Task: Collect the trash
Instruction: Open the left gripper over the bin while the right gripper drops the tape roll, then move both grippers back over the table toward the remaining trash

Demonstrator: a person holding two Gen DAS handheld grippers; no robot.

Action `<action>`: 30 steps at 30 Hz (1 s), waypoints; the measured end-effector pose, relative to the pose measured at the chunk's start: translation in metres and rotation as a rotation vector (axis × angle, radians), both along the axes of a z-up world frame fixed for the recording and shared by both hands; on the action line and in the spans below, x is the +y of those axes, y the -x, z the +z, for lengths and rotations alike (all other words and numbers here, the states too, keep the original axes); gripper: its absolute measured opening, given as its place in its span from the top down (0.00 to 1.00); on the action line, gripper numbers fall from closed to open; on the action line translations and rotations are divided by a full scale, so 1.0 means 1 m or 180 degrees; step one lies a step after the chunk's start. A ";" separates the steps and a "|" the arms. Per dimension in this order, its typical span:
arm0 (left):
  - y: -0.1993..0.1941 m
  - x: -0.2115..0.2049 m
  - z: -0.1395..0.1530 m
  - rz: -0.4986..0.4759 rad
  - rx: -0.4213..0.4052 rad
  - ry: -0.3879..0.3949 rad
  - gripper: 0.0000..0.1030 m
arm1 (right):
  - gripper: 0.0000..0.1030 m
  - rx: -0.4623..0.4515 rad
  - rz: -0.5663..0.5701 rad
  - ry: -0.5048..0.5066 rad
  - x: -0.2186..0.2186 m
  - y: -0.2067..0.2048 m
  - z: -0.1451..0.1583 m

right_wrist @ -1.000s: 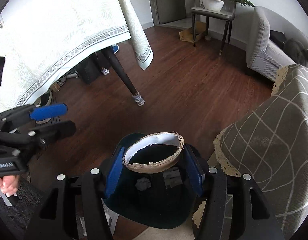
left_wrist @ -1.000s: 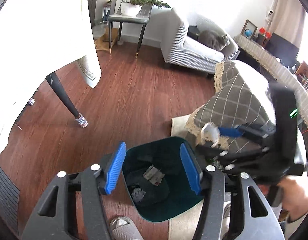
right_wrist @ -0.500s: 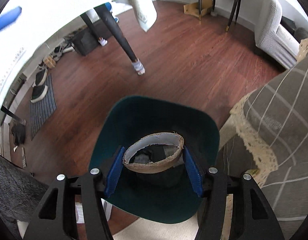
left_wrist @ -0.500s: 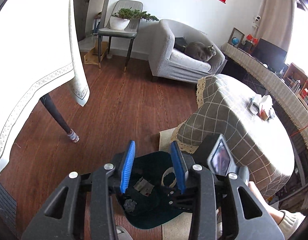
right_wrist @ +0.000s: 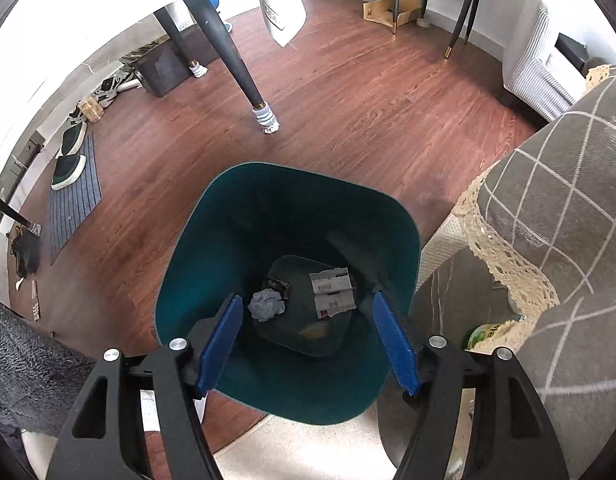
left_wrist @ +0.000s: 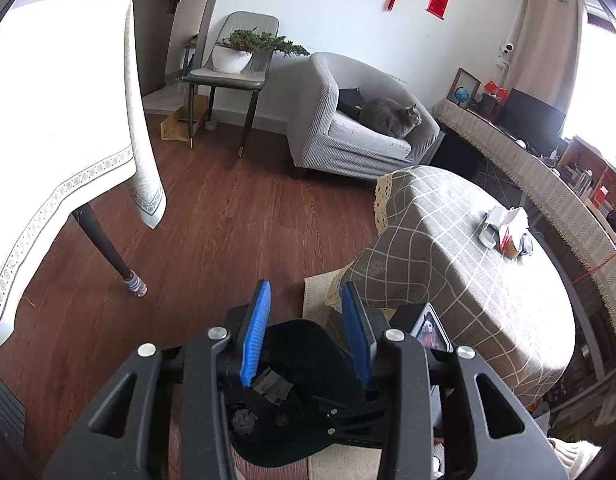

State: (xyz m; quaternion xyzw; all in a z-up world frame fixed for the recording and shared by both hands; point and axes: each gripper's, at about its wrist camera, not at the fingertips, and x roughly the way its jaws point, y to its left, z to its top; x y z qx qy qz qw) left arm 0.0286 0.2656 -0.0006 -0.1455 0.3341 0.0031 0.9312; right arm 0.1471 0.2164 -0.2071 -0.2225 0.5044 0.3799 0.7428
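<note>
Right tool [right_wrist: 308,340] gapes empty over teal bin [right_wrist: 228,208]; only left view shows left tool [left_wrist: 306,336] apart.

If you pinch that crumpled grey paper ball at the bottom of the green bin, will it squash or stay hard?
The crumpled grey paper ball would probably squash, since its surface is all loose folds and creases. It looks light for its size, so it should lift easily. It may roll a little on the dark green bin floor if nudged, as it is roughly round.

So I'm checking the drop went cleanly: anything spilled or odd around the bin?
Nothing spilled. The green bin stands upright; crumpled paper and wrappers lie inside. The right gripper hangs empty above, jaws apart.
</note>
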 end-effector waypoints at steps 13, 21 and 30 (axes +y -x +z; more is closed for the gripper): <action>-0.003 -0.018 0.030 0.0072 -0.0226 -0.0209 0.60 | 0.43 -0.0140 0.0181 -0.0351 -0.018 0.018 0.049; -0.008 -0.027 0.035 0.0056 -0.0297 -0.0097 0.51 | 0.50 -0.0433 0.0168 -0.0732 -0.037 0.024 0.105; -0.022 -0.050 0.040 -0.0026 -0.0337 -0.0080 0.45 | 0.51 -0.0760 -0.0151 -0.0972 -0.084 0.008 0.148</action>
